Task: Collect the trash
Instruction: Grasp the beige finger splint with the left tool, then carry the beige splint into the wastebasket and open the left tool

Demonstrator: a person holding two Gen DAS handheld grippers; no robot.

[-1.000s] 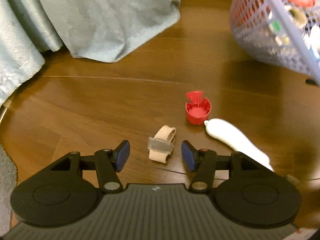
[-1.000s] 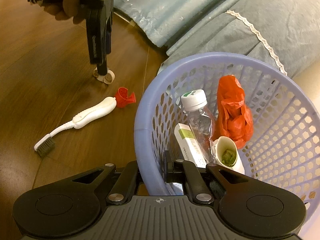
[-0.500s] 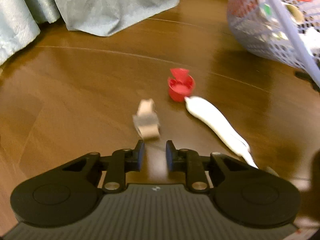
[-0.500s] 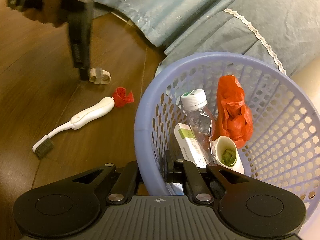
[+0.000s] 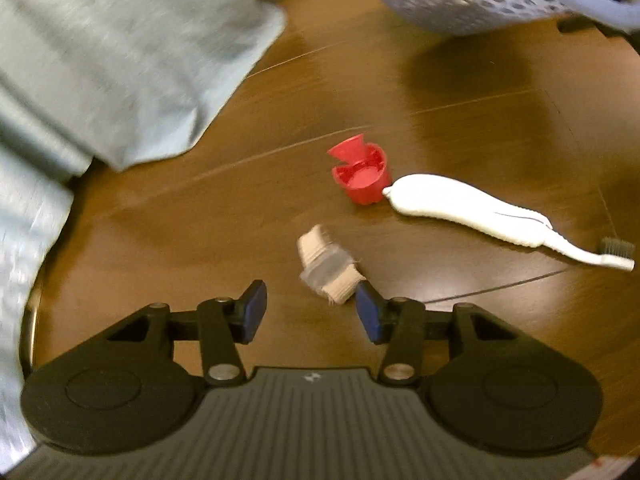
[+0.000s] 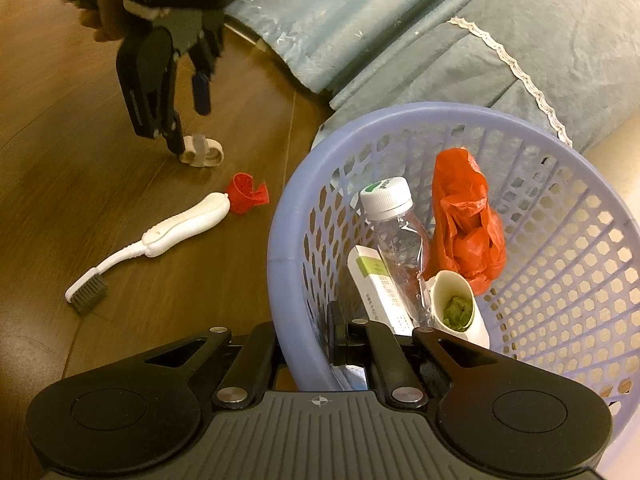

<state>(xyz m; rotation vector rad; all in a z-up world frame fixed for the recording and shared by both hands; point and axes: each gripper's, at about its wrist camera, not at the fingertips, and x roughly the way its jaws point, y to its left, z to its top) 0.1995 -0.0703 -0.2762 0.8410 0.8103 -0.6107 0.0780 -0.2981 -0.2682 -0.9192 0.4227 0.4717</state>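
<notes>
Left gripper (image 5: 310,312), jaws just reopened, straddles a tape scrap (image 5: 328,266) to grab it; right gripper (image 6: 310,338) pinches the basket (image 6: 280,248) rim, steadying it.

Left gripper (image 5: 308,308): matte black linkage arms, blue pads on the fingertips (image 5: 256,306), silver screw heads at the pivots, round black discs either side, grey ribbed housing with a small white mark at centre.

Right gripper (image 6: 310,336): same black arms, silver screws, grey ribbed body bearing a crosshair mark.

Hand (image 6: 106,8), upper left of the right wrist view: no sleeve discernible.
</notes>
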